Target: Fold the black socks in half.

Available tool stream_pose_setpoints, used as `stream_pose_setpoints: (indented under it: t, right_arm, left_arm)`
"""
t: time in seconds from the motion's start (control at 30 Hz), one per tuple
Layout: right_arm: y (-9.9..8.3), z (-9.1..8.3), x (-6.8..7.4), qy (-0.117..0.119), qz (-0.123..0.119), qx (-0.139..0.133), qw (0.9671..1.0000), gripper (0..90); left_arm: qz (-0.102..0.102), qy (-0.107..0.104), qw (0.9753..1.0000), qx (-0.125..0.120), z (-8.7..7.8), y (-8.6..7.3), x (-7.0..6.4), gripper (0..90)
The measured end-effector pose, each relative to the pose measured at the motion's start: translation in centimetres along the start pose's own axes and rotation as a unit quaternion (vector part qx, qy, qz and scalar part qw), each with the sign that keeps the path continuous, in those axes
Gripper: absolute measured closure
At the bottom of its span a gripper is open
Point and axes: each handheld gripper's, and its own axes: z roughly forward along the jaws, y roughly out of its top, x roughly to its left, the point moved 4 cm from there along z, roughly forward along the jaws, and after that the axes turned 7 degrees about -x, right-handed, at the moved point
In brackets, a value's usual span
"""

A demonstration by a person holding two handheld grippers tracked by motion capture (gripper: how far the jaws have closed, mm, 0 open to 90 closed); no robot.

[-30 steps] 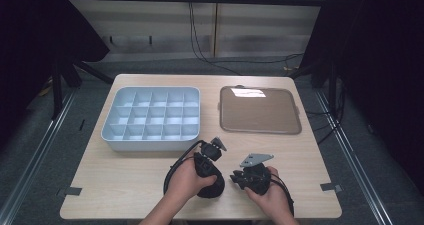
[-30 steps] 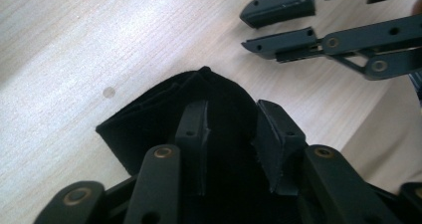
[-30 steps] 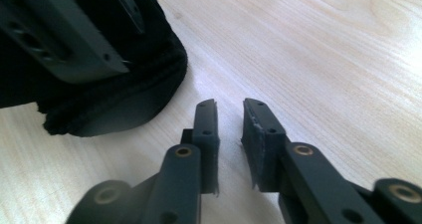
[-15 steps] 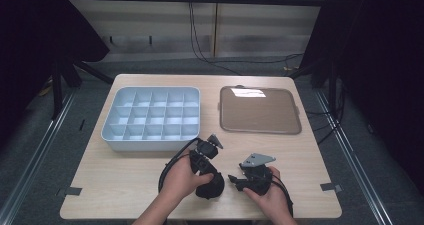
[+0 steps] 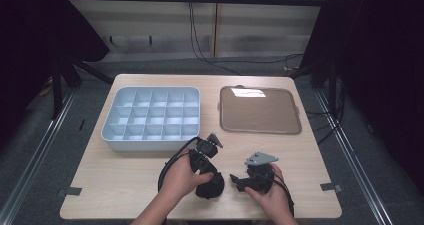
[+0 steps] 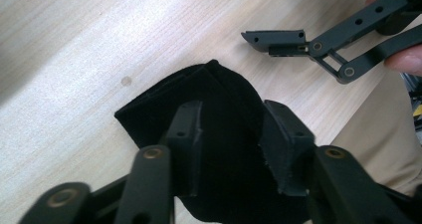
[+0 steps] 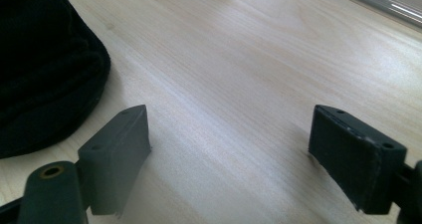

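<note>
Wooden table point(image 5: 120, 180): left gripper point(image 6: 231, 134) pinches black cloth point(image 6: 219, 104), partly hiding it.

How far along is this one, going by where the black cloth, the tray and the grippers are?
Early. The divided tray and brown tray hold nothing. In hand: the left gripper is closed on the black cloth near the table's front edge; the right gripper is open beside it. Placing the cloth is left.

One wooden table point(image 5: 125, 185) is being shown, carrying one grey compartment tray point(image 5: 152, 120), one brown flat tray point(image 5: 260, 110) and one black cloth point(image 5: 210, 185). Two grippers are being held: the left gripper point(image 5: 212, 141), the right gripper point(image 5: 234, 179).
</note>
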Motion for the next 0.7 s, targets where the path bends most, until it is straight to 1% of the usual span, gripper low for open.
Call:
stream_pose_setpoints:
  t: [0.07,0.17,0.2,0.3,0.33,0.4,0.5,0.53,0.63,0.7]
  right_arm:
    - [0.0,0.0,-0.1,-0.001,-0.001,0.001,1.0000,15.3]
    - [0.0,0.1,-0.1,0.001,0.006,0.002,1.0000,14.7]
    - [0.0,0.0,-0.1,0.000,0.006,0.002,1.0000,14.8]
    - [0.0,0.0,-0.1,0.000,0.007,0.002,1.0000,14.8]
    - [0.0,0.0,-0.1,-0.001,0.009,0.003,1.0000,14.8]
    - [0.0,0.0,-0.1,-0.002,0.009,0.004,1.0000,14.7]
    - [0.0,0.0,-0.1,-0.002,0.009,0.004,1.0000,14.7]
    - [-0.1,0.0,-0.1,-0.002,0.009,0.004,1.0000,14.6]
    - [0.0,0.0,-0.1,-0.002,0.009,0.004,1.0000,14.6]
    - [0.0,0.0,-0.1,-0.002,0.010,0.003,0.9999,14.6]
  left_arm:
    - [0.000,-0.003,1.0000,0.001,0.0,0.0,0.0,57.1]
    - [-0.001,-0.002,1.0000,0.000,-0.2,0.1,0.0,54.5]
    - [-0.006,-0.003,1.0000,-0.005,-0.4,0.1,0.0,53.4]
    - [-0.005,-0.004,0.9999,-0.008,-0.6,0.2,0.1,53.2]
    - [-0.008,-0.004,0.9999,-0.012,-0.8,0.3,0.1,52.7]
    - [-0.006,-0.004,0.9999,-0.013,-1.0,0.4,0.1,52.4]
    - [-0.009,-0.004,0.9999,-0.013,-1.1,0.3,0.2,52.1]
    - [-0.009,-0.006,0.9999,-0.008,-1.1,0.3,0.3,52.1]
    - [-0.011,-0.008,0.9998,-0.012,-1.0,0.3,0.3,52.3]
    - [-0.010,-0.010,0.9999,-0.009,-1.0,0.3,0.3,53.1]
